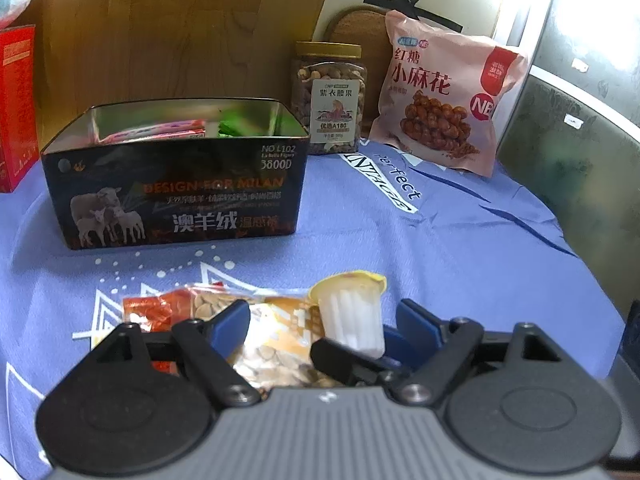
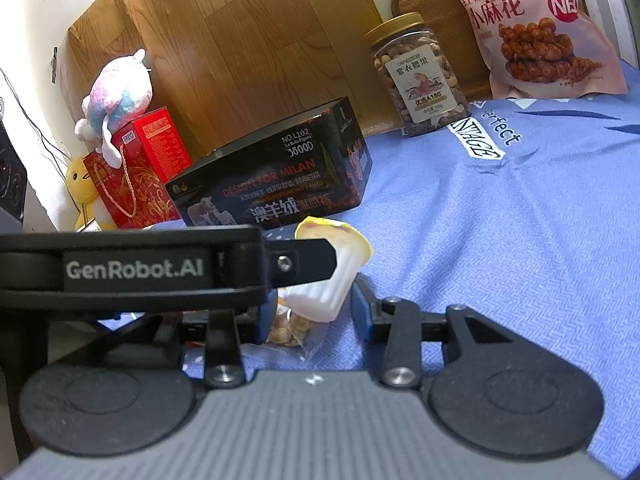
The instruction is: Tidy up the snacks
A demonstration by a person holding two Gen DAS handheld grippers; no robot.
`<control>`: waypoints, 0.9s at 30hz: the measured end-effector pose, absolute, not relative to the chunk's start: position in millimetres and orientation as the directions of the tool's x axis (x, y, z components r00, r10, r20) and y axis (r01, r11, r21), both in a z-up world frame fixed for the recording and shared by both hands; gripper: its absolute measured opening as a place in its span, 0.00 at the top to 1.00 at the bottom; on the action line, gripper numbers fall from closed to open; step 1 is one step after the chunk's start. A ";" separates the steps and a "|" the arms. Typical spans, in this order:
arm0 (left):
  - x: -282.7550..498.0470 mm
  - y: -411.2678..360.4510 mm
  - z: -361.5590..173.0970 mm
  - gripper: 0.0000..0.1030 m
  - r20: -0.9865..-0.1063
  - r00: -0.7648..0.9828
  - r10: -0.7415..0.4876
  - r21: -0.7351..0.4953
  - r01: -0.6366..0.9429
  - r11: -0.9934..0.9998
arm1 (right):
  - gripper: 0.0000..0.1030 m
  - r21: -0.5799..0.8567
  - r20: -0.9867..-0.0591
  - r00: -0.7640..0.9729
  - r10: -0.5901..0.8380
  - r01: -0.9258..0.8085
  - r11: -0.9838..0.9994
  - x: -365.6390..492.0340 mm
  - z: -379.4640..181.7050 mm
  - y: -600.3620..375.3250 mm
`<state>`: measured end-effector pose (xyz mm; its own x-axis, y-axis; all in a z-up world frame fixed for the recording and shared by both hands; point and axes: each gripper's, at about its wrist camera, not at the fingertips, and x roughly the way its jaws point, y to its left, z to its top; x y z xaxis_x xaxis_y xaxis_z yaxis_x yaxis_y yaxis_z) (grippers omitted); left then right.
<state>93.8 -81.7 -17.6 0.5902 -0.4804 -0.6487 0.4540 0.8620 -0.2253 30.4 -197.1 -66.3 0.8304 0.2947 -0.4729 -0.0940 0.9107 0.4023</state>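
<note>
Blue cloth is covering the bench on which we are sorting snacks. We are counting several packets already lying inside the black box. Near its front, a jelly cup and a nut packet are waiting. We are seeing the right hand-held gripper with its jaws partly spread around the cup, contact unclear, and the left hand-held gripper spread wide over the packet. Beside the box, a nut jar and pink bag are standing clear; the crossing grippers are crowding each other.
</note>
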 end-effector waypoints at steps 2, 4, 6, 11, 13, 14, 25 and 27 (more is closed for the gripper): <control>94.3 -83.5 -15.8 0.20 -0.640 0.600 -0.480 -0.225 0.451 0.864 | 0.56 0.408 -0.473 0.826 0.305 -0.101 0.907 31.4 -66.7 -197.3; 94.7 -82.6 -15.9 0.20 -0.639 0.601 -0.481 -0.237 0.441 0.866 | 0.56 0.408 -0.474 0.822 0.315 -0.112 0.906 32.2 -66.5 -196.5; 93.2 -77.9 -15.3 0.20 -0.635 0.602 -0.484 -0.248 0.434 0.866 | 0.56 0.408 -0.472 0.821 0.319 -0.118 0.905 31.4 -66.6 -196.3; 90.5 -49.8 -4.2 0.20 -0.631 0.593 -0.501 -0.300 0.408 0.862 | 0.54 0.426 -0.463 0.824 0.328 -0.117 0.897 28.6 -66.8 -198.5; 90.9 -35.1 0.8 0.20 -0.631 0.580 -0.515 -0.340 0.391 0.855 | 0.49 0.436 -0.457 0.826 0.330 -0.115 0.893 26.5 -66.9 -200.7; 91.8 -30.3 2.3 0.20 -0.634 0.570 -0.522 -0.357 0.384 0.852 | 0.48 0.442 -0.452 0.829 0.330 -0.113 0.890 25.0 -66.9 -201.9; 100.6 -61.0 -0.2 0.27 -0.644 0.488 -0.589 -0.385 0.459 0.801 | 0.46 0.440 -0.446 0.833 0.327 -0.113 0.891 24.0 -67.7 -203.9; 103.5 -76.2 -3.6 0.33 -0.665 0.474 -0.577 -0.347 0.488 0.801 | 0.46 0.442 -0.445 0.834 0.326 -0.112 0.890 23.7 -67.7 -203.6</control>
